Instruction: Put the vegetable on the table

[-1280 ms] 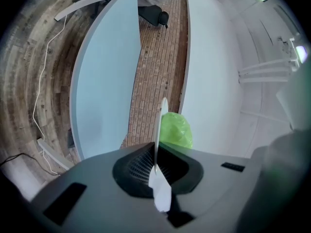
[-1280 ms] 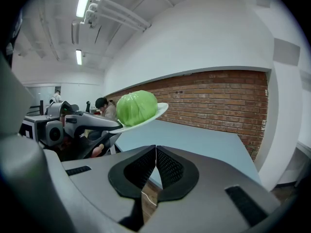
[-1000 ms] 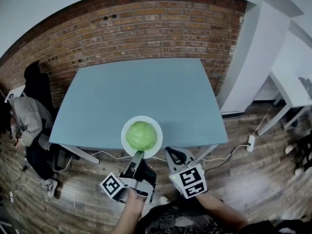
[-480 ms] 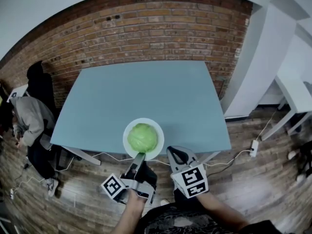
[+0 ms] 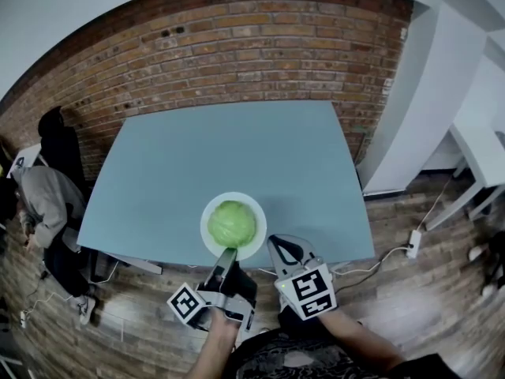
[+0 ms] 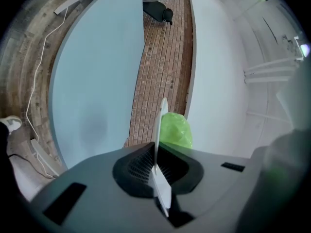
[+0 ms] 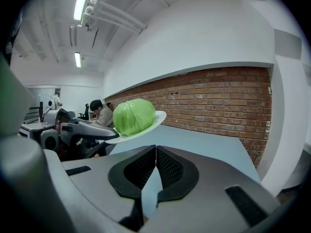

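Observation:
A green cabbage point(image 5: 232, 223) lies on a white plate point(image 5: 254, 238) held just above the near edge of the blue-grey table point(image 5: 237, 148). My left gripper point(image 5: 228, 253) is shut on the plate's near rim. In the left gripper view the plate point(image 6: 159, 130) stands edge-on between the jaws, with the cabbage point(image 6: 177, 130) to its right. My right gripper point(image 5: 274, 243) sits just right of the plate, shut with nothing in it. In the right gripper view its pads point(image 7: 167, 166) meet, and the cabbage point(image 7: 133, 116) rides on the tilted plate point(image 7: 156, 117) up to the left.
A brick wall point(image 5: 252, 46) runs behind the table. A seated person point(image 5: 43, 200) is at the left, close to the table's left corner. A white desk point(image 5: 483, 152) stands at the right, with a power strip point(image 5: 412, 243) and cables on the wooden floor.
Both grippers have moved forward together. The plate with the cabbage now lies further in over the table's near edge. Neither gripper's jaws have changed.

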A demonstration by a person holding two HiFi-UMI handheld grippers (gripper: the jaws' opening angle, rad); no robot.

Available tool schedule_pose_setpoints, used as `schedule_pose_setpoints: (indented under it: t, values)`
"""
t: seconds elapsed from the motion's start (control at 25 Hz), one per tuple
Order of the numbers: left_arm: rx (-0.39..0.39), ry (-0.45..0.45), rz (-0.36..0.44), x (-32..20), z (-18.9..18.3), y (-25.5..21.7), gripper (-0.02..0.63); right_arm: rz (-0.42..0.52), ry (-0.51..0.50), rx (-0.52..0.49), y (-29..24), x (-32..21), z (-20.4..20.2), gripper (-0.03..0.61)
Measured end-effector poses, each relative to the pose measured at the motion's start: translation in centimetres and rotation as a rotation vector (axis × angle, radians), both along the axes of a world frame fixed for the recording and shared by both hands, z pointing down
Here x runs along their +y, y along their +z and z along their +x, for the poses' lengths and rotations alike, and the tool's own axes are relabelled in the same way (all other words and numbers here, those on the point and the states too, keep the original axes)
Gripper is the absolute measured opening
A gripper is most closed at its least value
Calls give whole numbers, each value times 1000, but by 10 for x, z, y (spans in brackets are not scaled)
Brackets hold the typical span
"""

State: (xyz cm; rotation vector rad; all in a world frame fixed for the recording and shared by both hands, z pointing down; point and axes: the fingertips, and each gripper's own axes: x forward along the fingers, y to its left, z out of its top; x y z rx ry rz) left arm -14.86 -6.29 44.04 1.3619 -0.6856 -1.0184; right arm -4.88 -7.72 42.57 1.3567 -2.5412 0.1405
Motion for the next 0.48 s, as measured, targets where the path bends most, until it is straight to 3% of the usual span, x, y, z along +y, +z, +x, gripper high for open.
schedule_pose_setpoints:
  t: [0.48]
  values:
    - [-14, 10, -39, -61, 27, 18, 9, -25, 16, -14, 12, -59, 28, 9]
